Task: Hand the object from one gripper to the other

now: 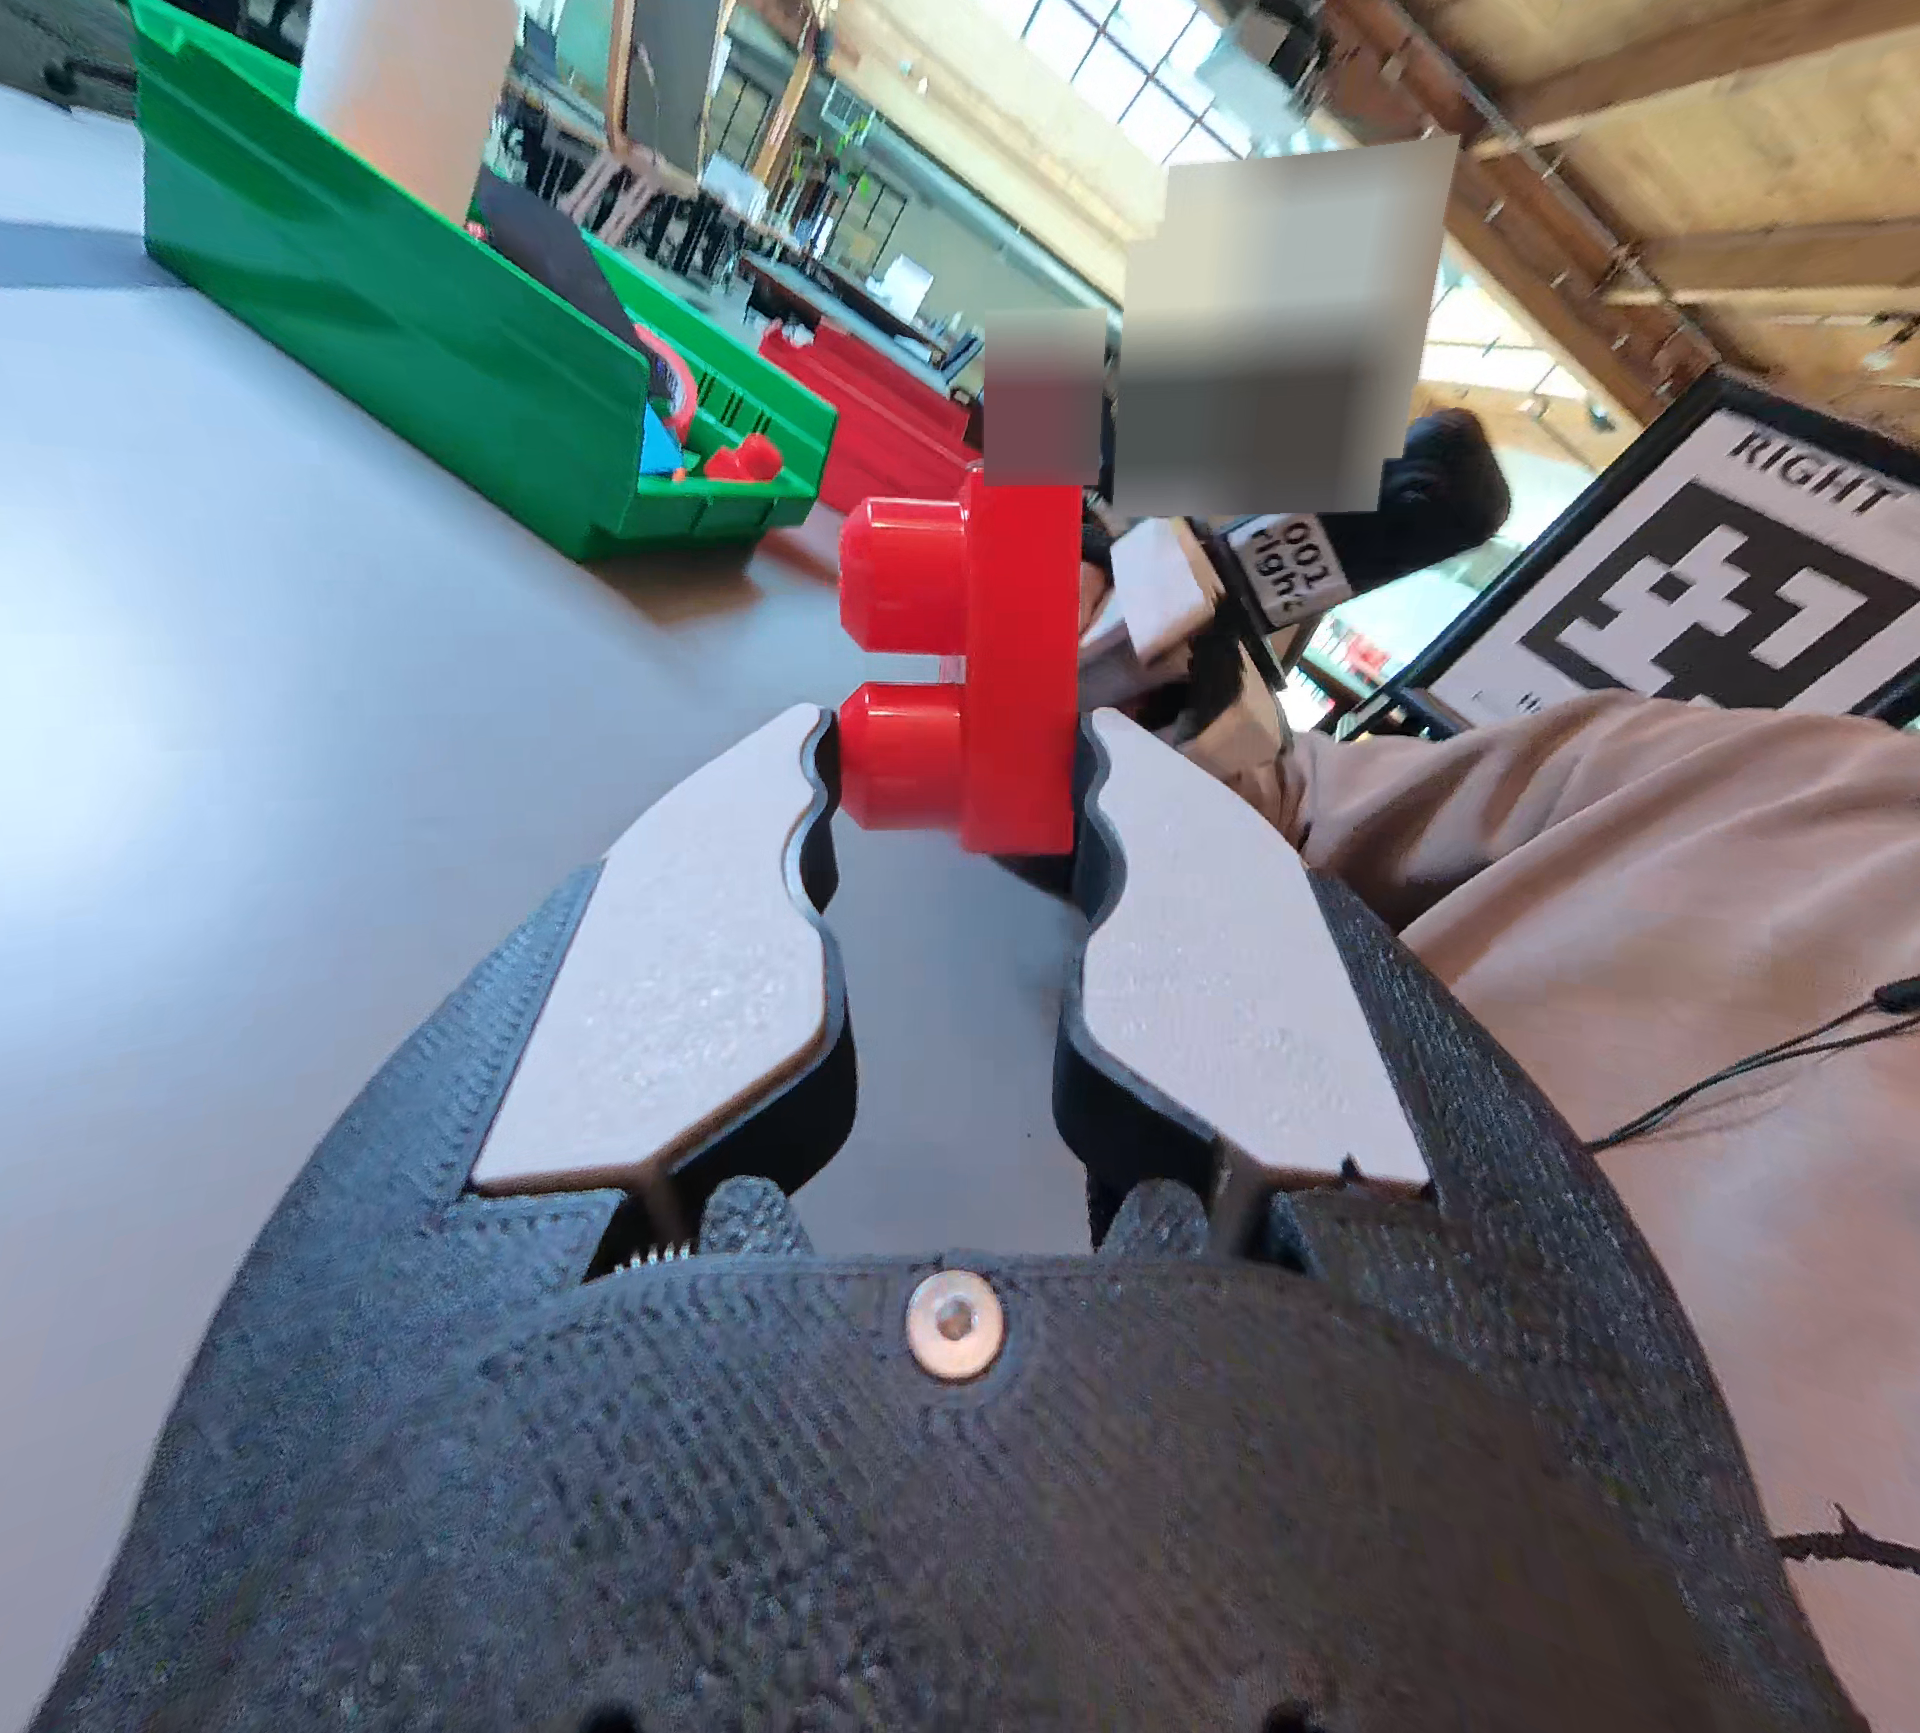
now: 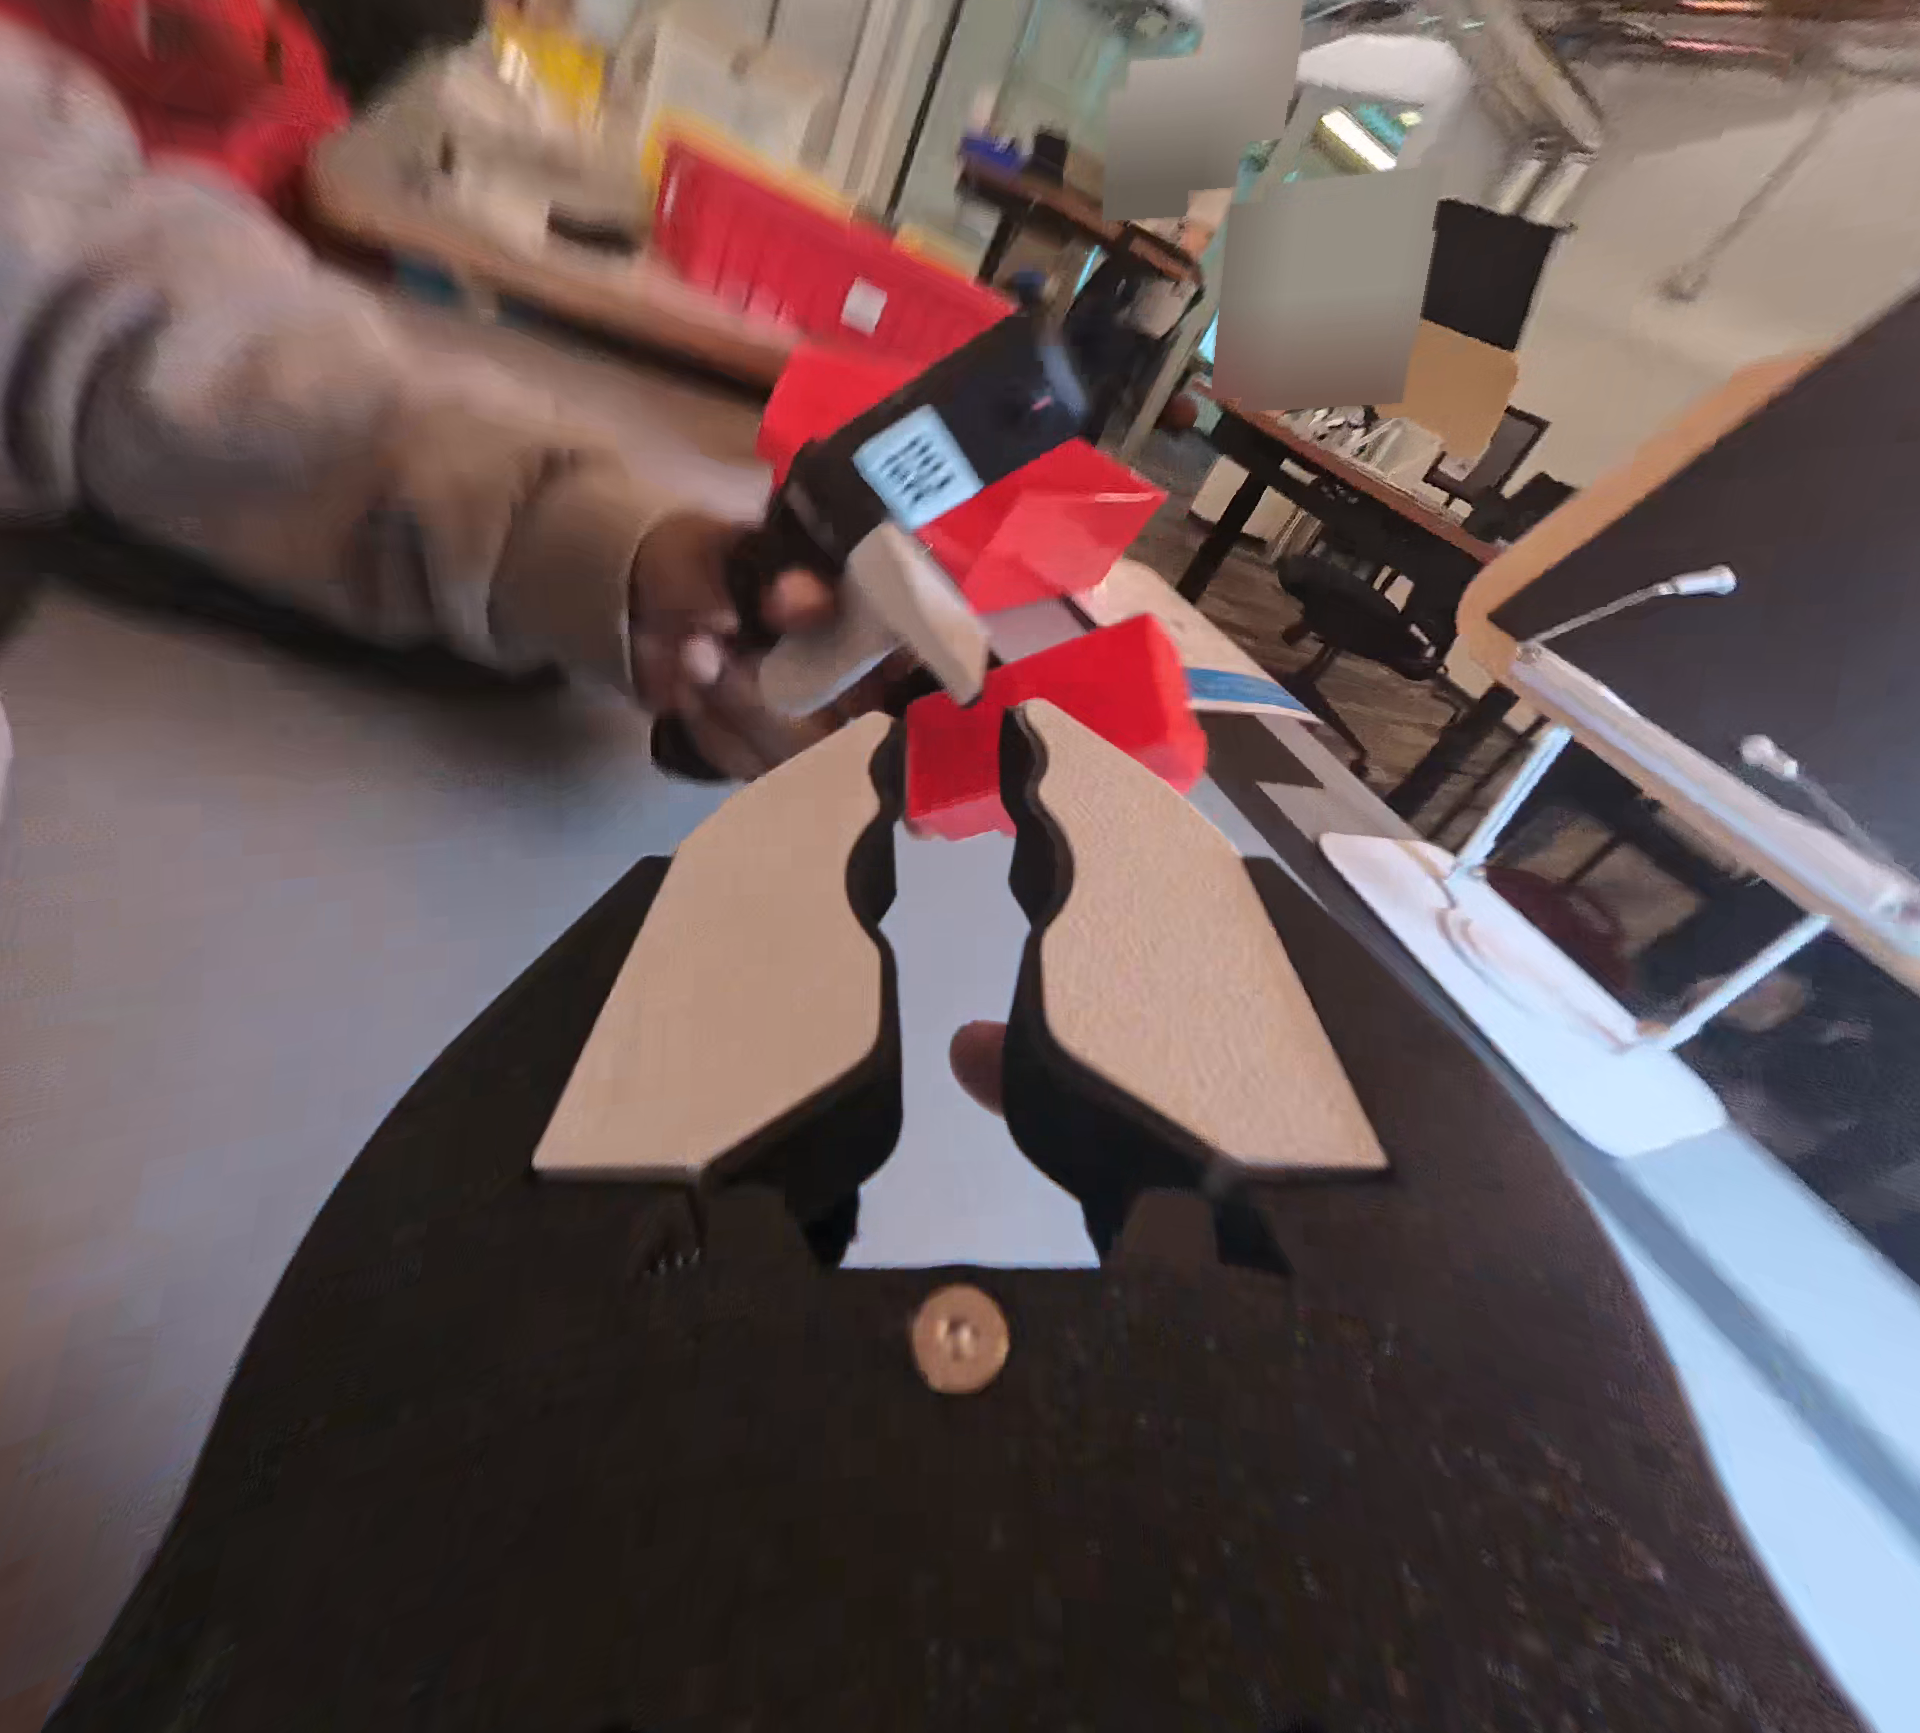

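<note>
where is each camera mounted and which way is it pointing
Left wrist view: sits on the left tongs, looks forward along their fingers at the red plastic studded toy brick between the tips, with the green plastic bin on the grey table behind; a beige sleeve shows.
Right wrist view: sits on the right tongs, looks along their fingers across the table; a hand holding the left tongs shows.
Shared: the brick and both tongs; each camera faces the other.

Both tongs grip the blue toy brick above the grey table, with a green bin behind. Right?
Not quite: the toy brick is red, as the left wrist view shows. Both the left tongs and right tongs do grip it above the grey table, green bin behind.
</note>
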`<control>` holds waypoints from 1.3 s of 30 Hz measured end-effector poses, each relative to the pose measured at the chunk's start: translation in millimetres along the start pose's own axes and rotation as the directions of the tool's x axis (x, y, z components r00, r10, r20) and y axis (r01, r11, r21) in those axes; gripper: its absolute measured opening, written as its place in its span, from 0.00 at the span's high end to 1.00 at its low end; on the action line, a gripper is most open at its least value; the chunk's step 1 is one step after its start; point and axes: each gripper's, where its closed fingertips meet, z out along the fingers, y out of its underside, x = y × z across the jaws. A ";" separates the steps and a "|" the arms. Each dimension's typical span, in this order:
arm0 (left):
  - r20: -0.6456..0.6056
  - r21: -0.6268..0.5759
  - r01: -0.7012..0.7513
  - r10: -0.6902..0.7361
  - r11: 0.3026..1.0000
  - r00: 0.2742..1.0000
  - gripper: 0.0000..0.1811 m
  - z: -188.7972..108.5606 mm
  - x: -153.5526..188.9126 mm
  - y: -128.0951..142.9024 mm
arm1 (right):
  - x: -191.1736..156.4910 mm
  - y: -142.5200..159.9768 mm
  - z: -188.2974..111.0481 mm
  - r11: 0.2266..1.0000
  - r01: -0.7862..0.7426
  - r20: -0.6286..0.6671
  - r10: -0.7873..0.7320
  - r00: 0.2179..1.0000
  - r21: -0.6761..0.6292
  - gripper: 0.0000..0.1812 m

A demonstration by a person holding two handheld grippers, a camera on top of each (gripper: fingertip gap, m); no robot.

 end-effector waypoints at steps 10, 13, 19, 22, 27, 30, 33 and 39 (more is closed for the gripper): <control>0.057 -0.201 -0.273 0.290 0.941 0.955 0.76 12.8 2.7 30.9 | 21.1 38.2 8.6 0.965 -0.216 -0.108 0.201 0.974 -0.148 0.83; 0.120 -0.277 -0.317 0.360 0.907 0.925 0.76 15.2 -6.2 39.8 | 26.9 48.6 7.7 0.968 -0.076 -0.175 0.034 0.984 -0.239 0.90; 0.224 -0.303 -0.253 0.326 0.919 0.918 0.75 12.9 -21.5 41.8 | 48.2 46.9 -0.7 0.916 0.207 -0.304 -0.316 0.899 -0.343 0.95; 0.245 -0.315 -0.195 0.278 0.929 0.929 0.76 13.1 -26.6 47.3 | 60.3 39.2 -7.5 0.903 0.252 -0.381 -0.382 0.842 -0.349 0.95; 0.147 -0.243 -0.040 0.077 0.969 0.986 0.75 28.2 -4.8 54.4 | 62.3 14.0 -13.6 0.921 0.320 -0.454 -0.389 0.802 -0.225 0.95; -0.014 -0.137 0.091 -0.093 0.986 0.996 0.72 36.5 20.4 45.6 | 53.6 -0.7 -14.2 0.952 0.293 -0.441 -0.300 0.846 -0.085 0.96; -0.186 -0.063 0.237 -0.245 0.969 0.952 0.71 37.8 41.5 33.3 | 38.1 -13.9 -12.5 0.965 0.255 -0.358 -0.215 0.909 0.068 0.96; -0.465 -0.142 0.301 -0.332 0.943 0.821 0.70 36.0 89.2 34.5 | -0.4 -24.3 -5.5 0.961 -0.069 0.026 0.064 0.998 0.270 0.96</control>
